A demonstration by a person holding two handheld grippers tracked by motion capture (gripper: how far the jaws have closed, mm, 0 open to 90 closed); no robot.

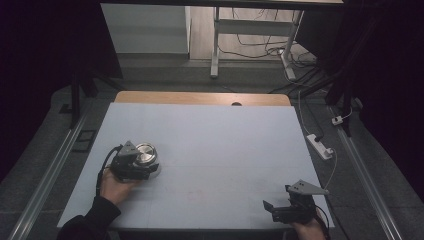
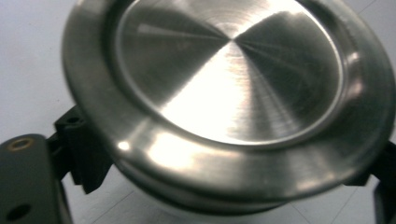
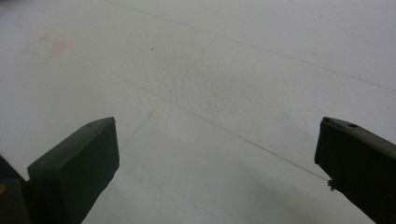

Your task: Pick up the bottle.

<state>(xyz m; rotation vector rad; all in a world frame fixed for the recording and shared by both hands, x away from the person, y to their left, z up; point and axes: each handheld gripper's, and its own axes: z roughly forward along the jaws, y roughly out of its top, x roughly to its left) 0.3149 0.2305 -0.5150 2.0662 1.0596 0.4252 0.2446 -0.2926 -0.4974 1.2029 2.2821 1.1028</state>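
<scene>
A round jar with a brushed steel lid [image 1: 145,152] stands on the white table [image 1: 215,140] at the left. In the left gripper view the lid [image 2: 229,79] looms close, with a pale body just under its rim. My left gripper [image 1: 141,167] is closed around the jar below the lid, one black jaw on each side, with the left fingertip [image 2: 79,149] against it. My right gripper [image 1: 276,200] rests near the table's front right corner. In the right gripper view it [image 3: 217,154] stands open with bare table between the jaws.
A wooden strip [image 1: 200,98] runs along the table's far edge. A white power strip [image 1: 320,146] and cables lie on the floor to the right. Desk legs [image 1: 216,45] stand beyond the table. Metal rails flank both sides.
</scene>
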